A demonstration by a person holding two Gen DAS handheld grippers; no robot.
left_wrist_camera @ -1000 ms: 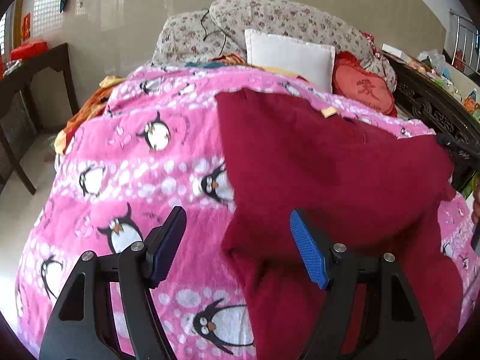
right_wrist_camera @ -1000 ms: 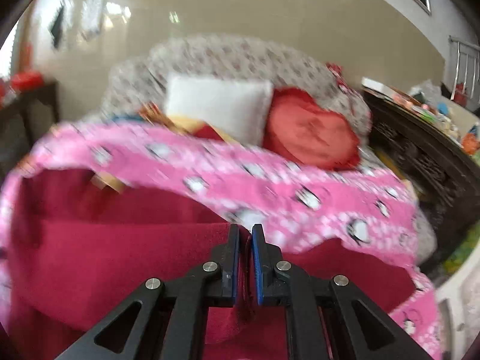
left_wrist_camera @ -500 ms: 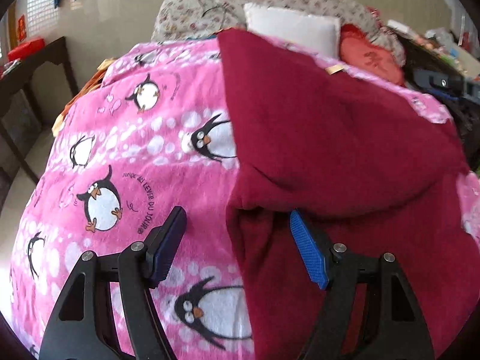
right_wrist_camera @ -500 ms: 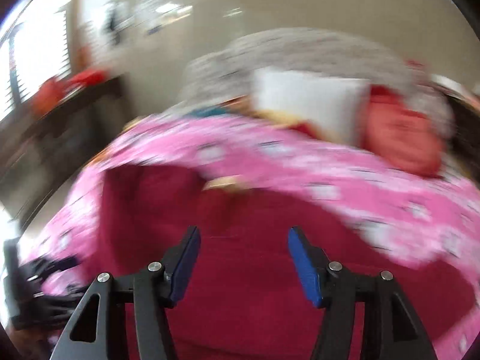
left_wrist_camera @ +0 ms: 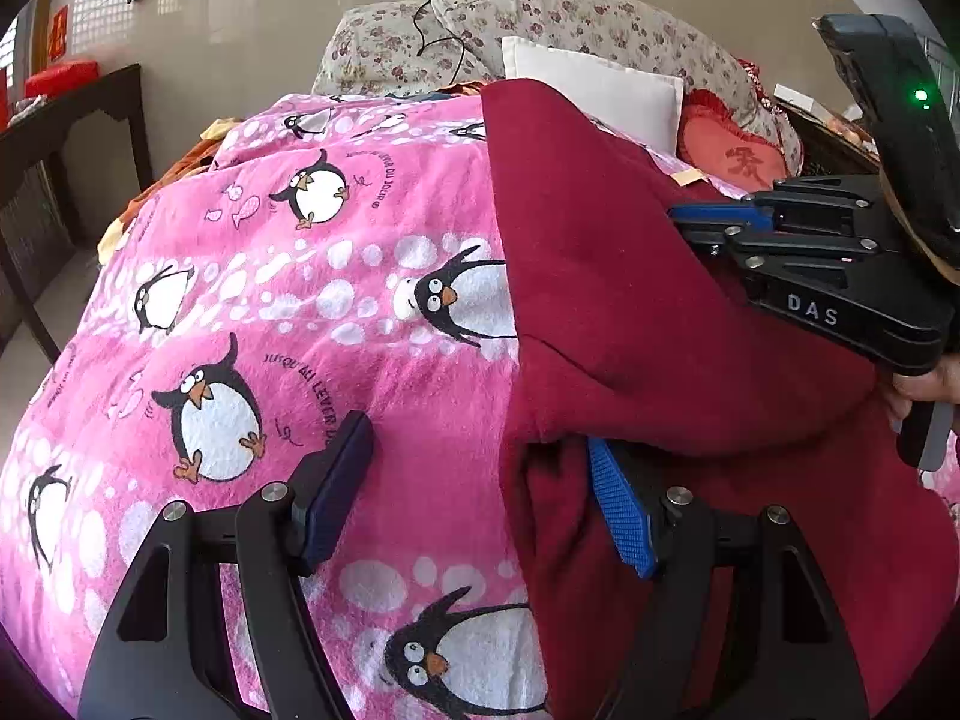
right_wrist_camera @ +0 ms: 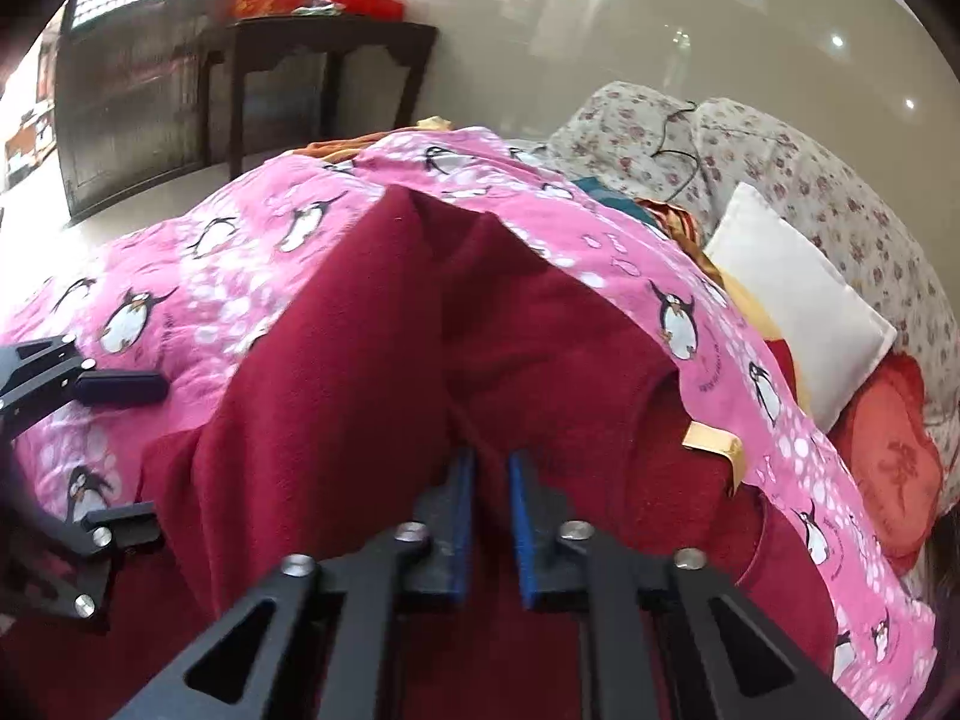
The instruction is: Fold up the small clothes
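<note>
My left gripper (left_wrist_camera: 480, 492) is hovering with its fingers spread wide, straddling the near left edge of the dark red garment (left_wrist_camera: 630, 300), which is lying partly folded on the pink penguin blanket (left_wrist_camera: 270, 300) covering the bed. My right gripper (right_wrist_camera: 489, 516) is pinching a raised fold of that garment between nearly closed fingers. White pillow (right_wrist_camera: 792, 306) and red cushion (right_wrist_camera: 894, 468) are resting beyond the blanket.

The bed (left_wrist_camera: 372, 324) is covered by a pink penguin-print blanket (left_wrist_camera: 300, 276). A dark red garment (left_wrist_camera: 630, 300) lies directly on the blanket, partly folded over itself. At the head end rest a white pillow (left_wrist_camera: 594, 90), a red cushion (left_wrist_camera: 732, 150) and floral bedding (left_wrist_camera: 540, 18).
</note>
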